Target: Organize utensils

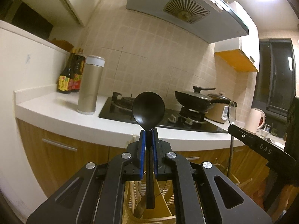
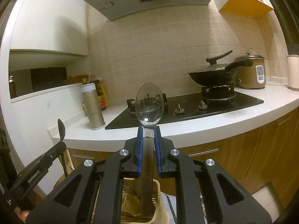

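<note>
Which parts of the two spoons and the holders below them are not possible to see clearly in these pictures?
- Left wrist view: the black spoon has its neck covered by the blue pads of the left gripper; the wooden rack is mostly hidden by the gripper body.
- Right wrist view: the metal spoon has its handle end lost inside the beige holder; the right gripper frame hides most of the contents.

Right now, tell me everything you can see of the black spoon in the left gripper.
The black spoon looks like matte plastic: a broad, rounded bowl on a straight, narrow handle. It stands upright, bowl up, its hollow facing the camera. The left gripper is shut on the neck just under the bowl, blue pads pressing both sides. The handle's free end hangs above a wooden rack. Nothing else touches it.
</note>
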A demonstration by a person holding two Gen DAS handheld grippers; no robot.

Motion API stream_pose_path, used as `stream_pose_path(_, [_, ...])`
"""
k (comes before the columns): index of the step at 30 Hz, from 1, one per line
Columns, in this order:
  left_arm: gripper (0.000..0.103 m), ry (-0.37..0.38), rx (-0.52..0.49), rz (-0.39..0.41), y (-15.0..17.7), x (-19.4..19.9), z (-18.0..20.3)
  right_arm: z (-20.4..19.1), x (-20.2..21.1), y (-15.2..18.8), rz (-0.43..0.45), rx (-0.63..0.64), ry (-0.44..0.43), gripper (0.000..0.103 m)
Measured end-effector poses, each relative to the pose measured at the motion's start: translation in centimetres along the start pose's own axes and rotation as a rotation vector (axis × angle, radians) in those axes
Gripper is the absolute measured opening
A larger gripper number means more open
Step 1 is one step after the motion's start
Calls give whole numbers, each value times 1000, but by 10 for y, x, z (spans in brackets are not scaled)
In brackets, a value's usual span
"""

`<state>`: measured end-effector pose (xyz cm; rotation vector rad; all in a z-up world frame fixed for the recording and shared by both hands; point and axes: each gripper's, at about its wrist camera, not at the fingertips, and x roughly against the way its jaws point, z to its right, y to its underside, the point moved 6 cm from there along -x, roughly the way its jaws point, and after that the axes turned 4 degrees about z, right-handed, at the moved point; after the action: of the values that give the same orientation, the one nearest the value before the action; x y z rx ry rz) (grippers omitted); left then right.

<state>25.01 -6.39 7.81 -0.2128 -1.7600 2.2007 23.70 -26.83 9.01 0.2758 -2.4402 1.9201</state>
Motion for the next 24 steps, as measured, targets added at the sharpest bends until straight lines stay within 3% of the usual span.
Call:
stream_pose_path(8, [6,35,12,-10,9,1,-3,-1,9,12,22,9,-6,10])
stream_pose_path(14, [22,43,-3,3,6,15,-1,0,23,14,4,6,-34,14])
stream_pose_path(17, [24,42,3,7,2,24,-2,2,35,11,4,-6,-42,25])
stream_pose_path(24, [35,36,24,9,-2,54,-4,6,69,15,-22,-20,-43,26])
